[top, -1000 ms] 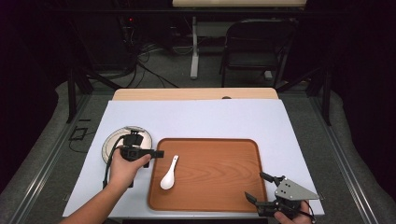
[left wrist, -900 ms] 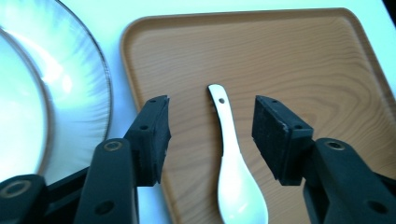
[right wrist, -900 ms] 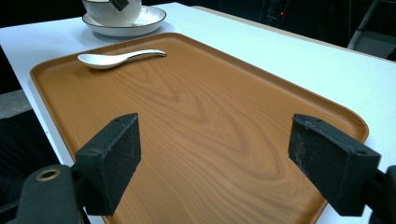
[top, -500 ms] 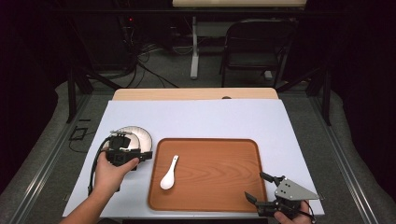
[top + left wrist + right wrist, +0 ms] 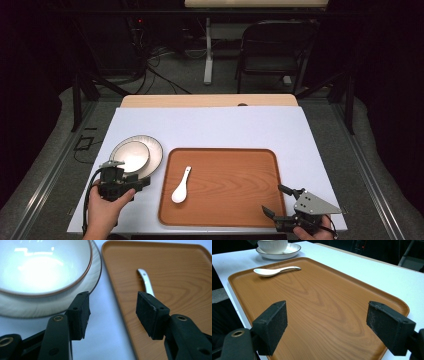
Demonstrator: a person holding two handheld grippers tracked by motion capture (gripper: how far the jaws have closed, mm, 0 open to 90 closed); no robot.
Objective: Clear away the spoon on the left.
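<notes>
Two changes: I see my left gripper [image 5: 142, 183] now back off the spoon [image 5: 181, 186], which lies on the tray [image 5: 225, 200], and beside the bowl [image 5: 130, 156], its empty jaws just narrowed slightly, still apart; right gripper [image 5: 274, 201] waits, jaws wide

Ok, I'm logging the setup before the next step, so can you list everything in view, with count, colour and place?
tray: one, brown wood-grain, on the table at centre, near edge.
spoon: one, white, lying in the left part of the tray.
bowl: one, white with a dark rim, standing on the plate.
plate: one, white with a dark rim, left of the tray.
table: one, white top.
chair: one, dark, folding, on the floor beyond the table.
left gripper: one, black, jaws open and empty, near edge of the plate.
right gripper: one, black, jaws open and empty, over the tray's near right corner.
</notes>
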